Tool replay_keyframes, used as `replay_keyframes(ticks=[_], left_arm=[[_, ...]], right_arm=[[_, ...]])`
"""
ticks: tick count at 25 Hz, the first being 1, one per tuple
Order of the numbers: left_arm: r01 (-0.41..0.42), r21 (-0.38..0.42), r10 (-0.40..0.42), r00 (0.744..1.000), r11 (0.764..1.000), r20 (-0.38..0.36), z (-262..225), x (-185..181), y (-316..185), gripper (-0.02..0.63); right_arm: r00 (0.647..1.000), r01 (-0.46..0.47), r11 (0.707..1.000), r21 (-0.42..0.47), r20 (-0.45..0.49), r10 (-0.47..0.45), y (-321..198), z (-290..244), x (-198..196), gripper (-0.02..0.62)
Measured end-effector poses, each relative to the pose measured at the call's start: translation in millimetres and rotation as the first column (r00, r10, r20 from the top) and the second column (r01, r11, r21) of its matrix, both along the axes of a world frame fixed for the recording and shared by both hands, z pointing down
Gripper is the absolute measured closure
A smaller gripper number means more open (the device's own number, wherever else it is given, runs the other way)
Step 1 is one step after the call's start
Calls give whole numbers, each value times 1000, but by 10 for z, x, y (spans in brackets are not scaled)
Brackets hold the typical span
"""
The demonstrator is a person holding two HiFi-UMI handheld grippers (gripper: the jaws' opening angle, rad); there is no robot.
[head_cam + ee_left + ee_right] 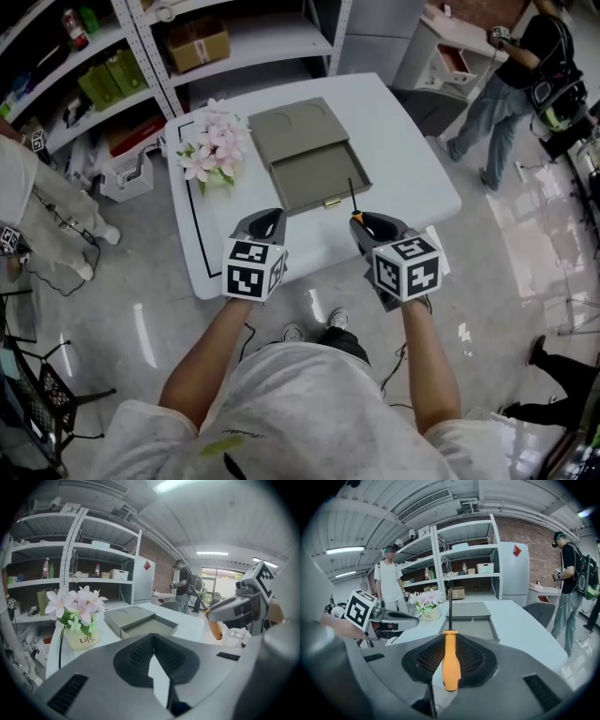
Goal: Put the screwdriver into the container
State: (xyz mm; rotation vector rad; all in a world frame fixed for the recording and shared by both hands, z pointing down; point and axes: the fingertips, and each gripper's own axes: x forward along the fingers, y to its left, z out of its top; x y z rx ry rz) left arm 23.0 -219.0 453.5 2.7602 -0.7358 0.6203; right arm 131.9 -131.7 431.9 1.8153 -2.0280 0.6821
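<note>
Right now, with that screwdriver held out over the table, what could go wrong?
1. The right gripper pinches the screwdriver only by its orange handle, so the long shaft could tilt or slip out.
2. The container looks shallow, so the tip might catch its front rim.
3. The potted flowers stand close beside it and could be knocked.

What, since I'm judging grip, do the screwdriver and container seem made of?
The screwdriver handle looks like smooth orange plastic, faintly glossy; its thin dark shaft, probably metal. The container is matte grey-green with crisp flat panels: cardboard or plastic, can't tell.
</note>
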Motion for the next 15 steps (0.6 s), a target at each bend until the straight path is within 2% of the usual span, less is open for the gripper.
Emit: replay_keyframes(ticks=[8,15], left_arm=[[47,10,-47,999,999,10,60,58,-235,603],[126,-4,-126,992,992,24,153,212,-470,603]], right_arm=[[989,133,989,-66,-57,-137,-337,80,164,520],[950,291,948,-128,-81,-302,-720,182,300,520]])
